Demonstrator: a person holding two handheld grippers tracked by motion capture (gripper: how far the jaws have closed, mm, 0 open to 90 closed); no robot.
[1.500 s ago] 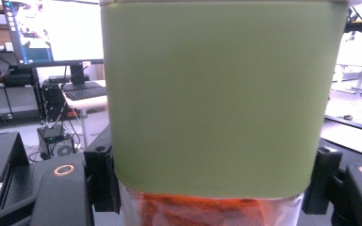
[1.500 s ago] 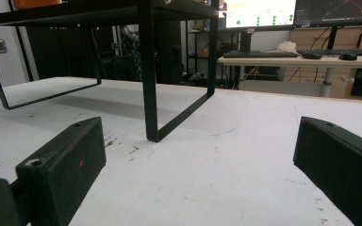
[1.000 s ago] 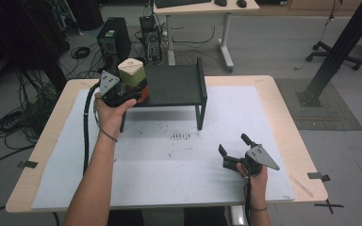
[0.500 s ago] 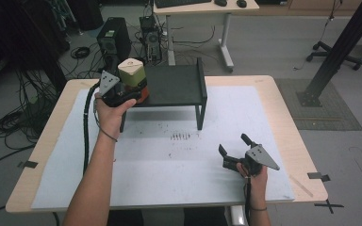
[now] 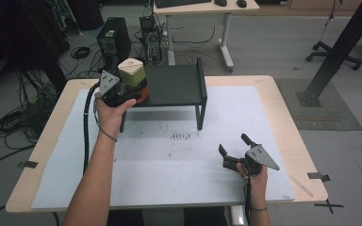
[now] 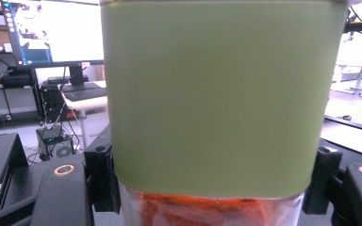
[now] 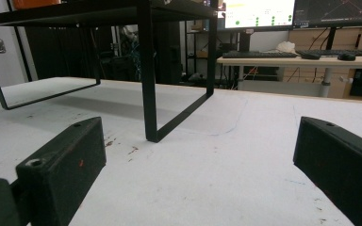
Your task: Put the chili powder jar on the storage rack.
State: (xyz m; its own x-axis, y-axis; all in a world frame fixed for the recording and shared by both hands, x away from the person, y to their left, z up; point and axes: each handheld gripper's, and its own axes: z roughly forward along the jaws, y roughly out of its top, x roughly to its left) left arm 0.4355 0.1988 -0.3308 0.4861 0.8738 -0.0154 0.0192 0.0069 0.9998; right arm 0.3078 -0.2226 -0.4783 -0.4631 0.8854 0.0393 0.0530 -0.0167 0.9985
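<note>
Nearest the person, the right gripper is resting low over the white-covered counter, its jaws spreading wide apart with nothing between them. Beyond it, a black metal shelf is standing on the counter. At the shelf's left end, the left gripper is grasping a jar with a pale green sleeve and orange contents at its clear base, the jaws pressing on both sides. The jar is standing upright at the shelf's left edge.
</note>
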